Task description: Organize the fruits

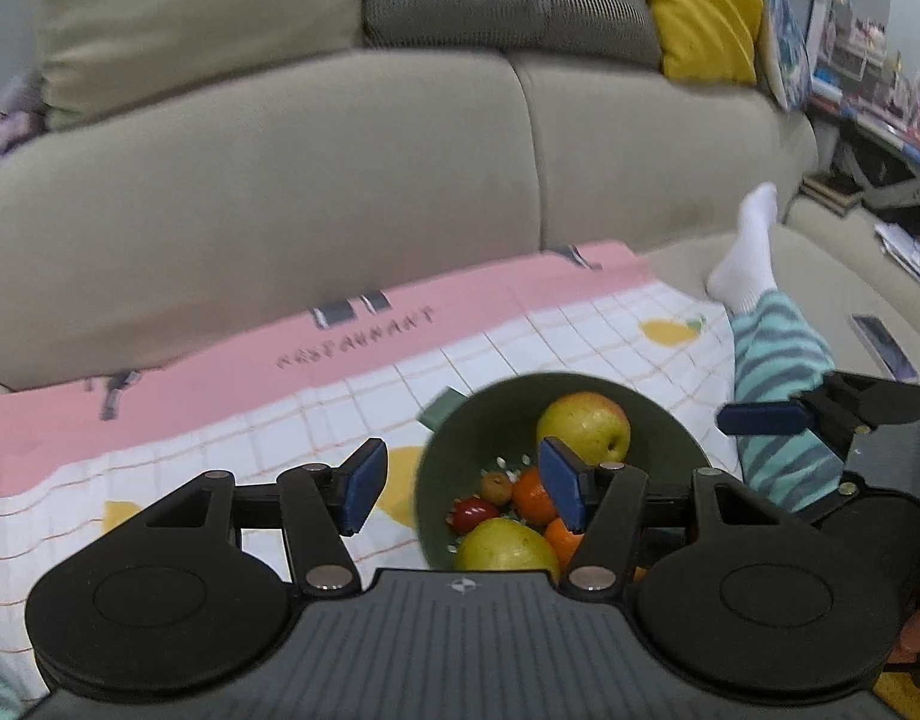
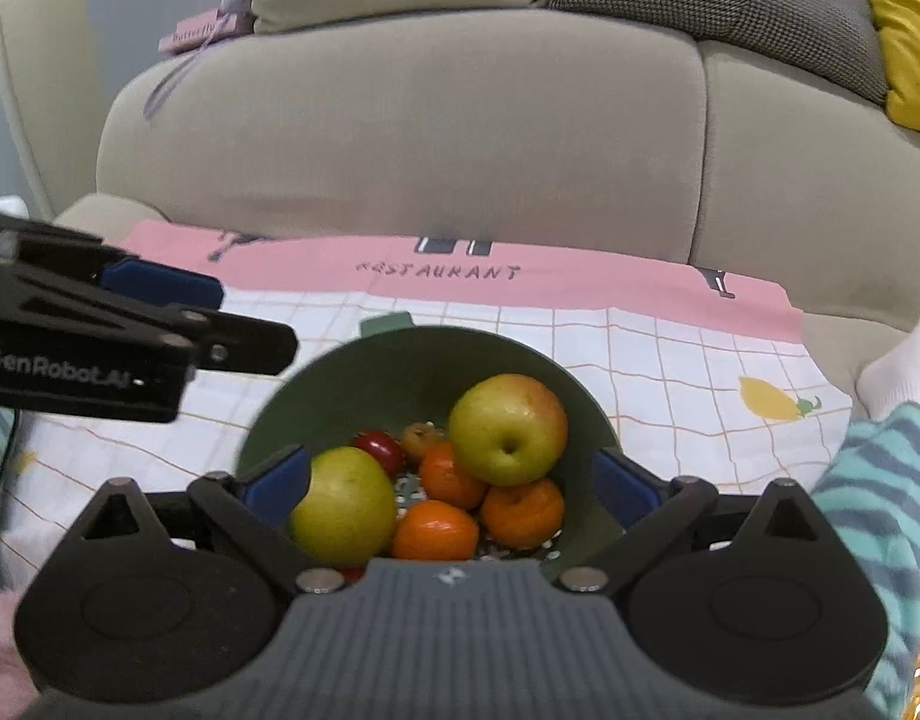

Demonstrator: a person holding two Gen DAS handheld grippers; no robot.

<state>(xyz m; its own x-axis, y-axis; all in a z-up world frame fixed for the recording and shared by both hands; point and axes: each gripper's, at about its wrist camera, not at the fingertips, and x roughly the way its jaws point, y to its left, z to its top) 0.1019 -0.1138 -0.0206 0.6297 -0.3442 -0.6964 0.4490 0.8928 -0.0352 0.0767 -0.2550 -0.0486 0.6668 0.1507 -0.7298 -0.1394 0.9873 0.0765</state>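
Observation:
A dark green bowl stands on a checked cloth and holds two yellow-green apples, three oranges, a small red fruit and a small brownish one. My right gripper hangs open above the bowl, a pad on each side of the fruit and nothing gripped. My left gripper is open and empty over the bowl's left rim. In the left wrist view the far apple shows past the right pad. One of the left gripper's fingers reaches in from the left.
The white checked cloth with a pink border covers a low surface in front of a beige sofa. A person's leg in striped trousers and a white sock lies right of the bowl. A yellow cushion leans on the sofa.

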